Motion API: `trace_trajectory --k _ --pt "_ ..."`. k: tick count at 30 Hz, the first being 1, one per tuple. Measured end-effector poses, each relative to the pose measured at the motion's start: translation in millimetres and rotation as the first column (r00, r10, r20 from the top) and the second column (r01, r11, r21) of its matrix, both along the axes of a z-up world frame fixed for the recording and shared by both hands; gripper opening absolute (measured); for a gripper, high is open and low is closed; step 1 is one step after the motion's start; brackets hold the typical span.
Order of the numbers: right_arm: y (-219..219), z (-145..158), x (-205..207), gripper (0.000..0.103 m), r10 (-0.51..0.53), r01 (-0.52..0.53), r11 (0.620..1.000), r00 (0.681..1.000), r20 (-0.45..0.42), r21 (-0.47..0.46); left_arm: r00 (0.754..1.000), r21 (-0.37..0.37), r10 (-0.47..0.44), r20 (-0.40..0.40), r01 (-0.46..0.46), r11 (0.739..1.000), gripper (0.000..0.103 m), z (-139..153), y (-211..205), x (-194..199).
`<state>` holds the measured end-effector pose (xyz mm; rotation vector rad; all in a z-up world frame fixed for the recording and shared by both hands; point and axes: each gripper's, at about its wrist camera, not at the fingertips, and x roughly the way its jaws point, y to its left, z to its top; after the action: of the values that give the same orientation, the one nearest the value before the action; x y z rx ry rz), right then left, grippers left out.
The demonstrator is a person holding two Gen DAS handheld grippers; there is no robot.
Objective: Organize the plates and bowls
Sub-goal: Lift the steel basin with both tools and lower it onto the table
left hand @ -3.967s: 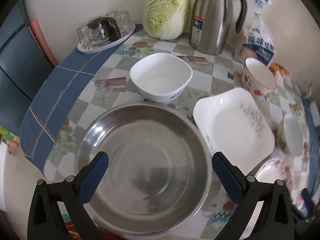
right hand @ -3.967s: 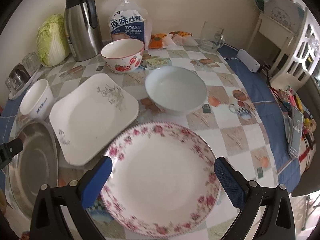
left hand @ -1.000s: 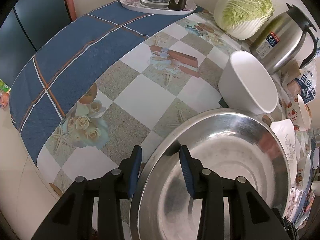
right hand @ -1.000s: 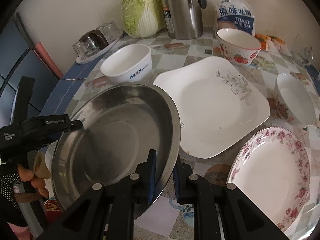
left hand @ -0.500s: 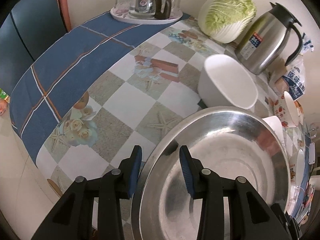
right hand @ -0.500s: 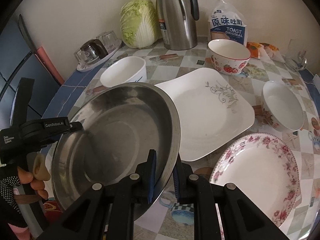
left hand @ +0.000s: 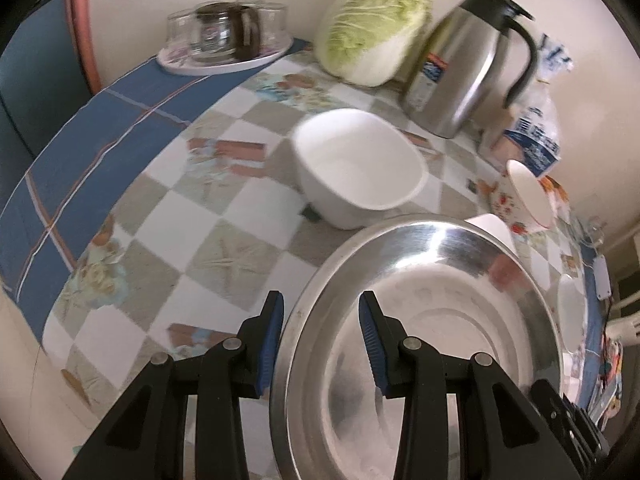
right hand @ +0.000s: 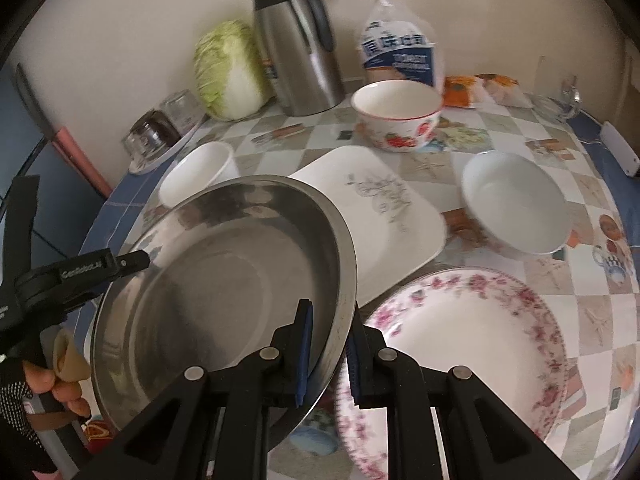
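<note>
A large steel basin [left hand: 432, 340] [right hand: 224, 284] is held above the table, tilted, by both grippers. My left gripper [left hand: 322, 328] is shut on its left rim; it also shows in the right wrist view [right hand: 132, 262]. My right gripper [right hand: 328, 344] is shut on its right rim. A square white bowl [left hand: 360, 164] [right hand: 196, 172] stands behind the basin. A square white plate [right hand: 384, 216], a floral round plate [right hand: 468, 344], a round white bowl [right hand: 516, 204] and a strawberry bowl [right hand: 398, 114] [left hand: 528, 196] sit to the right.
At the back stand a cabbage [right hand: 230, 68], a steel thermos jug [right hand: 298, 40], a toast bag [right hand: 400, 52] and a tray of glasses [left hand: 228, 40]. The table's blue-cloth edge [left hand: 80, 140] curves at the left. A glass [right hand: 560, 100] stands far right.
Both grippers have carried the basin further over the table toward the white plates. The white square bowl now looks nearer in the left wrist view.
</note>
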<state>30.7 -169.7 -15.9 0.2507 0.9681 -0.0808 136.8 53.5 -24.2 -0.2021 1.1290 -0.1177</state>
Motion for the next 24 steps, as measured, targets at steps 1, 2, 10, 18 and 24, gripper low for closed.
trace_trajectory --k 1,2,10,18,24 --pt "-3.2 0.9 -0.6 0.017 -0.006 0.006 1.000 1.000 0.005 -0.009 1.000 0.001 -0.010 0.002 0.010 1.000 0.040 1.0 -4.8 0.5" --pt "-6.9 2.0 -0.8 0.017 -0.013 0.013 1.000 1.000 0.011 -0.018 1.000 0.004 -0.021 0.006 0.021 1.000 0.040 2.5 -10.2 1.1" --pt "-35.5 1.7 1.5 0.017 -0.079 0.080 0.997 0.997 0.016 -0.018 0.995 0.027 -0.098 -0.001 0.098 0.995 0.040 5.9 -42.8 6.4" --pt "-53.6 -4.3 11.1 0.017 -0.119 0.119 0.993 0.993 0.012 -0.023 0.994 0.008 -0.111 -0.020 0.111 0.994 0.040 6.8 -59.2 23.2" --pt "-60.3 -9.3 21.6 0.018 -0.137 0.137 0.990 0.991 0.008 -0.034 0.993 0.013 -0.120 -0.006 0.120 0.993 0.040 9.5 -71.1 36.7"
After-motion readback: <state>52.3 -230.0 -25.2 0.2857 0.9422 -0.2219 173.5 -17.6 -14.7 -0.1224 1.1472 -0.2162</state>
